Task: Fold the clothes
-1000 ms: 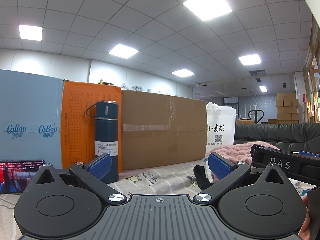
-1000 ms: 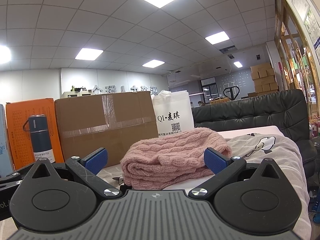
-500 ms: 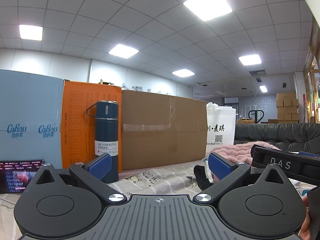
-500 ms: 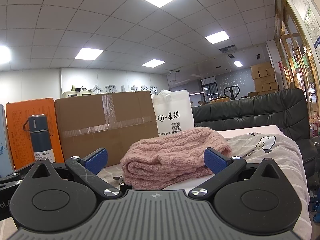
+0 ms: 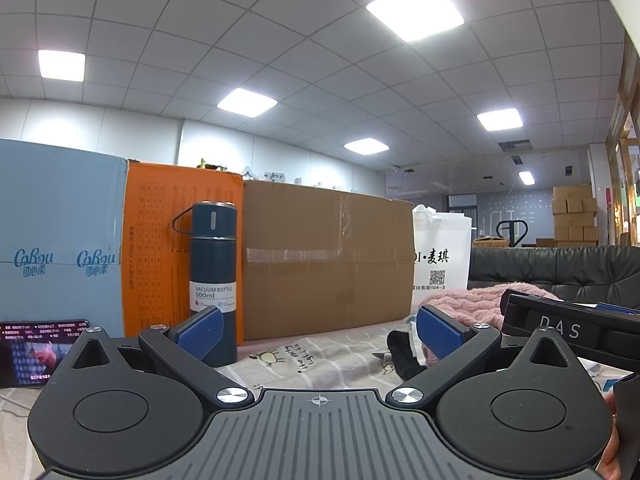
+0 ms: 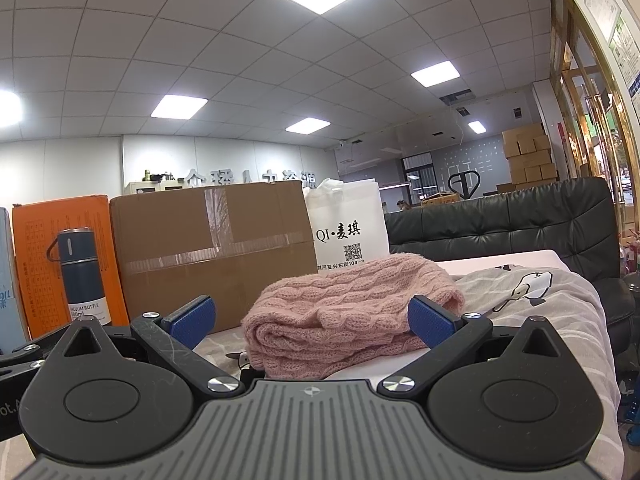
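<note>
A pink cable-knit sweater (image 6: 344, 312) lies bunched in a folded heap on the sheet-covered table (image 6: 552, 304), straight ahead of my right gripper (image 6: 312, 316). That gripper is open and empty, low near the table, its blue pads apart. The sweater also shows at the right in the left wrist view (image 5: 480, 300). My left gripper (image 5: 320, 330) is open and empty, facing the boxes. A dark garment (image 5: 400, 348) lies beside the sweater. The right gripper's body (image 5: 568, 328) shows at the right of the left wrist view.
A blue vacuum bottle (image 5: 213, 276), an orange box (image 5: 160, 248), a light blue box (image 5: 60, 240), a large cardboard box (image 5: 324, 260) and a white bag (image 5: 440, 256) line the table's far side. A phone (image 5: 36, 352) lies at left. A black sofa (image 6: 500, 224) stands behind.
</note>
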The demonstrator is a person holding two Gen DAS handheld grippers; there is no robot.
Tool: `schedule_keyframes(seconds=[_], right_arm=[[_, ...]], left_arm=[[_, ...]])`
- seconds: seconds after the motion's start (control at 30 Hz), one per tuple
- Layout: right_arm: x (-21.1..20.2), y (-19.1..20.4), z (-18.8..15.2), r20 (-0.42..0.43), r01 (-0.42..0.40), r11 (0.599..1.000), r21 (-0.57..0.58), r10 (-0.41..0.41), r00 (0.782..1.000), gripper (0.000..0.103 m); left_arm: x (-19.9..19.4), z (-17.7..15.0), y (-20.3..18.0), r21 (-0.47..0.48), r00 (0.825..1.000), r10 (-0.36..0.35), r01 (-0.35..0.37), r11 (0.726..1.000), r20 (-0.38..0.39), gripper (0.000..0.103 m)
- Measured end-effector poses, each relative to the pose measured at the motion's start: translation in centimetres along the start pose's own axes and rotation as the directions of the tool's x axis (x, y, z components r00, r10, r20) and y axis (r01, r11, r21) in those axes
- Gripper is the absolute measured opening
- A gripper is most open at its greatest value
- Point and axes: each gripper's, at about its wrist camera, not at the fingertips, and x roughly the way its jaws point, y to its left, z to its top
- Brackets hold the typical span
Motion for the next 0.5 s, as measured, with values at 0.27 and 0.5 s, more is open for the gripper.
schedule_keyframes(seconds=[0.27, 0.5], right_arm=[[-0.02, 0.0, -0.02, 0.0, 0.0, 1.0, 0.001, 0.0, 1.0, 0.103], [-0.07, -0.07, -0.04, 0.002, 0.0, 1.0, 0.002, 0.0, 1.0, 0.103]], left_arm=[[0.0, -0.06, -0.02, -0.002, 1.0, 0.0, 0.0, 1.0, -0.001, 0.103], [-0.01, -0.06, -0.04, -0.005, 1.0, 0.001, -0.001, 1.0, 0.001, 0.103]])
